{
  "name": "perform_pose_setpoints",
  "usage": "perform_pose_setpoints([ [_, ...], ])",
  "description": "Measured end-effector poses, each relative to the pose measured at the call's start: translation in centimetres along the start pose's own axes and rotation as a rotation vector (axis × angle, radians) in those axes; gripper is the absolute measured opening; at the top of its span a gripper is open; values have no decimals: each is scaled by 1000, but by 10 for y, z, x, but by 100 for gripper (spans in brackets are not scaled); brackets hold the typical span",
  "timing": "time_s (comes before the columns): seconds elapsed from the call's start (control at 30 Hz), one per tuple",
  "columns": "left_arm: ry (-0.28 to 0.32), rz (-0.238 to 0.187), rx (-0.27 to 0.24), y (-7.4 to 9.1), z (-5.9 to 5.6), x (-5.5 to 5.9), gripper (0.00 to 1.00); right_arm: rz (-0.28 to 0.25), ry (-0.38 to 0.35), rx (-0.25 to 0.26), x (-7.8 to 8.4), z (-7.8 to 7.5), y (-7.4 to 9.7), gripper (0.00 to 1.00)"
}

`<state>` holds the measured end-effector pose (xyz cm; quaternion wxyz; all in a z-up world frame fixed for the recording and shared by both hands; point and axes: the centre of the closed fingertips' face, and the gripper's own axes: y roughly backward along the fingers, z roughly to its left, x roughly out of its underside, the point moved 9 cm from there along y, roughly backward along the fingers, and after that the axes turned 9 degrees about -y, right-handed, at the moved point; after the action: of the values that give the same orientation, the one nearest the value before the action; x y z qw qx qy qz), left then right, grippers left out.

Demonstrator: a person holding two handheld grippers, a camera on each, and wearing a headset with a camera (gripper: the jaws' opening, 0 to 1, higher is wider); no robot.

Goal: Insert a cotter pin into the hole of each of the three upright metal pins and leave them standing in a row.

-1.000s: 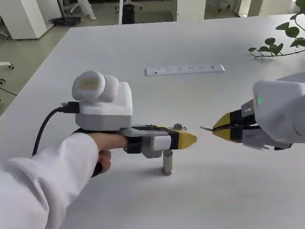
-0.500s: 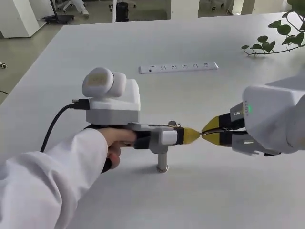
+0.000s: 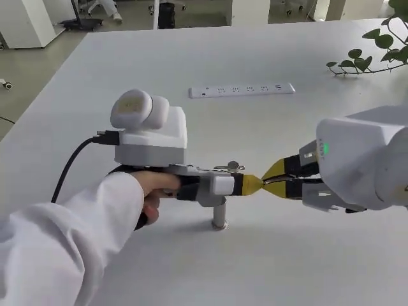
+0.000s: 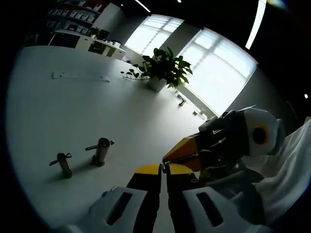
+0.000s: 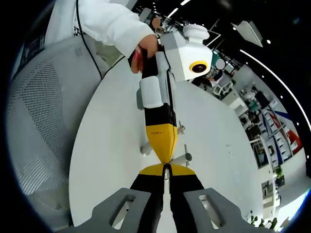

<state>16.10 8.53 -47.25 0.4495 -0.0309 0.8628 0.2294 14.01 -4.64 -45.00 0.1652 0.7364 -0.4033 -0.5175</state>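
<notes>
**Head view.** The left gripper [image 3: 254, 184], held by a hand [image 3: 152, 191] in a white sleeve [image 3: 64, 248], points to the right. The right gripper [image 3: 268, 182] points back at it. Their yellow tips touch nose to nose above the white surface [image 3: 191, 274]. The left gripper's jaws are pressed together to a point. A metal pin [image 3: 219, 215] stands upright on the surface, just under the left gripper's body on the near side. A small metal loop [image 3: 233, 167] pokes up just behind that body. A power strip [image 3: 242, 90] lies well beyond, a plant sprig [image 3: 376, 54] reaches in at the far right, and a black cable [image 3: 69, 171] trails from the back of the left gripper.

**Left gripper view.** The left gripper's own jaws stand almost together, with a thin slit between them. The right gripper's tip touches them at that slit. Whether the left gripper pinches anything there I cannot tell. To the left, well apart from the grippers, a nearer pin [image 4: 101, 151] and a farther pin [image 4: 63, 165] stand upright. Each has a cotter pin crosswise through its top.

**Right gripper view.** The right gripper's jaws are closed on a thin grey sliver [image 5: 166, 168], probably a cotter pin, though it is too small to be sure. The sliver sits where the left gripper's yellow nose meets them. Two pins with crosspieces stand to the right of the left gripper. The foot of a third pin shows on its left side.
</notes>
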Motion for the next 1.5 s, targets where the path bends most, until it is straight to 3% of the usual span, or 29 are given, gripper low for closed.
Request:
perform_pose_setpoints([
  [0.3,15,-3,-2,4,2,4,1,-3,6,-7,-2,4,-2,0],
  [0.43,-45,2,-18,4,0,3,0,-8,14,-14,-2,5,-3,0],
  [0.5,9,20,-13,5,1,6,0,-9,9,-28,-2,6,-4,0],
  [0.77,-47,33,-28,6,0,9,0,-20,-19,-39,2,8,-6,0],
  [0.8,-59,33,-37,7,1,9,0,-18,-21,-38,4,8,-7,5],
  [0.87,-106,41,-50,10,2,9,0,-20,-50,-38,6,7,-6,14],
  [0.9,-173,33,-47,12,2,8,0,-22,-67,-45,8,7,-6,16],
  [0.93,-197,33,-47,14,1,7,0,-15,-109,-67,11,8,-6,15],
  [1.03,-378,56,-50,20,-3,6,0,-4,-211,-114,20,9,-7,14],
  [1.13,-450,76,-44,24,-6,5,0,-64,-334,-178,24,8,-8,14],
  [1.3,-630,80,22,31,-12,6,0,-144,-435,-225,20,11,-6,13],
  [1.43,-670,93,51,34,-14,10,0,-171,-455,-273,17,16,-7,7],
  [1.5,-701,112,63,35,-14,13,0,-171,-463,-273,16,17,-8,2],
])
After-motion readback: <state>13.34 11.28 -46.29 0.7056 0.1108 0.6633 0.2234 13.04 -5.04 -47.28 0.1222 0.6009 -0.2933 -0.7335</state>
